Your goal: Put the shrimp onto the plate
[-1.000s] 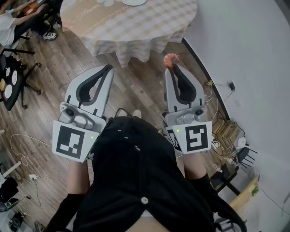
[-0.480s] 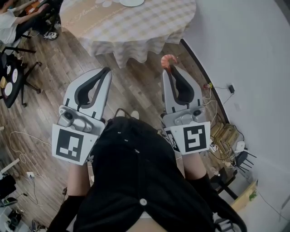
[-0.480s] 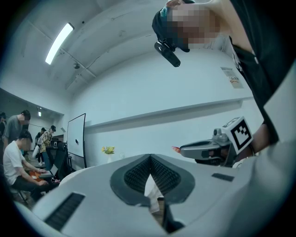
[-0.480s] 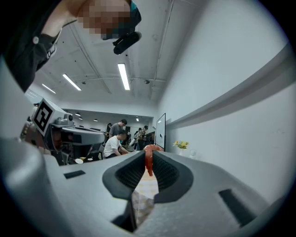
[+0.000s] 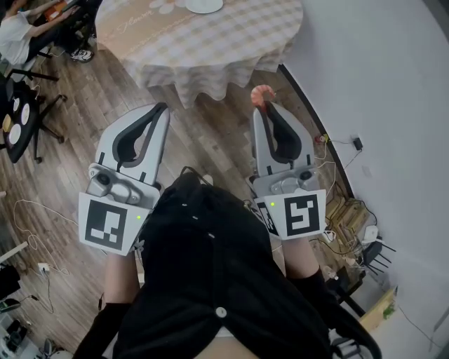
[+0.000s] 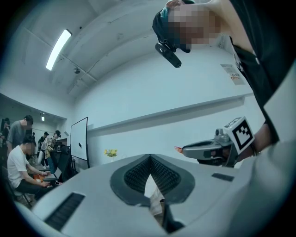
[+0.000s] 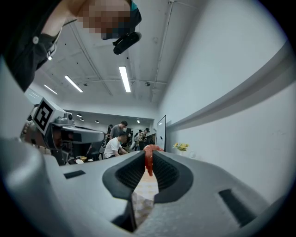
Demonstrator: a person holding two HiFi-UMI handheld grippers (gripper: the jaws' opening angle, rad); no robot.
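Observation:
An orange shrimp sticks out from the tips of my right gripper, which is shut on it. In the right gripper view the shrimp hangs pinched between the dark pads. My left gripper is held level beside it, shut, with nothing in it; its tips meet in the left gripper view. A white plate sits on the round table with a checked cloth, ahead of both grippers. Both grippers are over the wooden floor, short of the table's edge.
A white wall runs along the right, with cables and boxes at its foot. Black chairs and a stand are at the left, where a seated person is. People and a whiteboard are farther off.
Both grippers have drifted a little forward toward the table. The shrimp stays pinched in the right gripper, and the left stays shut.

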